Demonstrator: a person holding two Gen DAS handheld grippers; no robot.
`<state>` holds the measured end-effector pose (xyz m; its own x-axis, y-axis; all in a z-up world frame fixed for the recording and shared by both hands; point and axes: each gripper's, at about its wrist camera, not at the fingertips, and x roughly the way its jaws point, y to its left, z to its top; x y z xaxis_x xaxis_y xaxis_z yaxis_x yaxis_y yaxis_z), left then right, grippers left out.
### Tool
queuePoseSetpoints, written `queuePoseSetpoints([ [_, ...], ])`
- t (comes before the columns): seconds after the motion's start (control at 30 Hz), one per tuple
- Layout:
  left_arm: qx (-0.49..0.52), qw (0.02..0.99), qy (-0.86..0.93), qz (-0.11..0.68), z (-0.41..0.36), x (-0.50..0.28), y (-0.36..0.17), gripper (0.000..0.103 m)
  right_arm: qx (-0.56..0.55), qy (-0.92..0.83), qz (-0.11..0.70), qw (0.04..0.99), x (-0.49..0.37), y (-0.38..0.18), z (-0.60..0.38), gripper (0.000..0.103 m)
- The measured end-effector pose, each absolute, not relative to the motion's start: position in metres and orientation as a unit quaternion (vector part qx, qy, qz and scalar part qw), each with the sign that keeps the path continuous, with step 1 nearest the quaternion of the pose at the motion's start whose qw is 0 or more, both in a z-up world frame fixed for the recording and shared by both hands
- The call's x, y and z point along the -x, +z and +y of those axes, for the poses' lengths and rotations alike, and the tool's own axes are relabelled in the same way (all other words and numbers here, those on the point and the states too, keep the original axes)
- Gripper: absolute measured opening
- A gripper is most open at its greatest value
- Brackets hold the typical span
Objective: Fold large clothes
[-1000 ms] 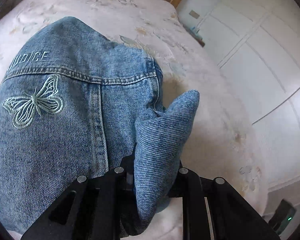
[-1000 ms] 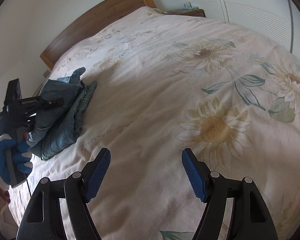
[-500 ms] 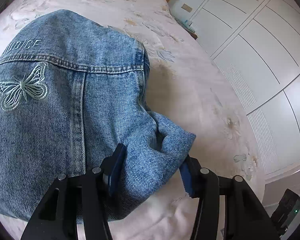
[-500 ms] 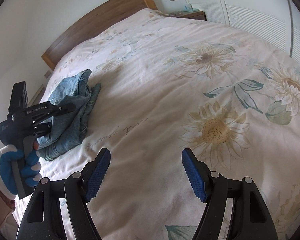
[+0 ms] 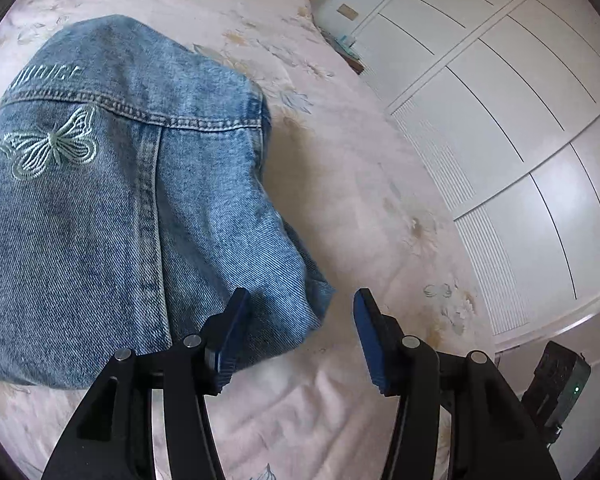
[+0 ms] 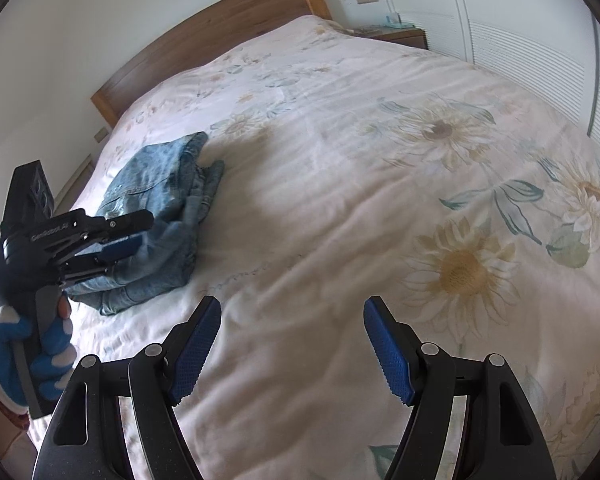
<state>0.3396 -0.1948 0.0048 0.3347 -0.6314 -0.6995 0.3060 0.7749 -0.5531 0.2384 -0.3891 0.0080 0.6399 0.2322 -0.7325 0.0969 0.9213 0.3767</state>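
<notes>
A folded blue denim garment [image 5: 120, 200] with a pale embroidered butterfly lies on the flowered bedspread [image 5: 360, 200]. My left gripper [image 5: 300, 320] stands open just above its near right corner. That corner reaches a little way in between the jaws, and the pads do not press on it. In the right wrist view the same denim bundle [image 6: 160, 184] sits at the left side of the bed, with the left gripper [image 6: 128, 236] over it, held by a gloved hand [image 6: 32, 356]. My right gripper [image 6: 292, 340] is open over bare bedspread [image 6: 340, 200], holding nothing.
A wooden headboard [image 6: 204, 36] runs along the far end of the bed. White wardrobe doors [image 5: 500, 120] line the right side, with a nightstand [image 6: 400, 34] in the corner. A black device with a green light [image 5: 556, 384] stands by the bed's edge.
The left gripper was shut on a raised denim fold; it has opened and drawn back, and the fold now lies flat on the garment. The right gripper stays open.
</notes>
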Motion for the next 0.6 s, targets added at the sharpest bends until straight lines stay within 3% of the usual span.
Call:
queuePoseSetpoints([
  [0.37, 0.097, 0.839, -0.304, 0.441, -0.134, -0.325, 0.059, 0.047, -0.14, 0.083, 0.421, 0.892, -0.263, 0.035, -0.337, 0.075],
  [0.6, 0.078, 0.86, -0.244, 0.442, -0.065, -0.33, 0.056, 0.047, -0.105, 0.161, 0.417, 0.888, -0.305, 0.047, -0.264, 0.075],
])
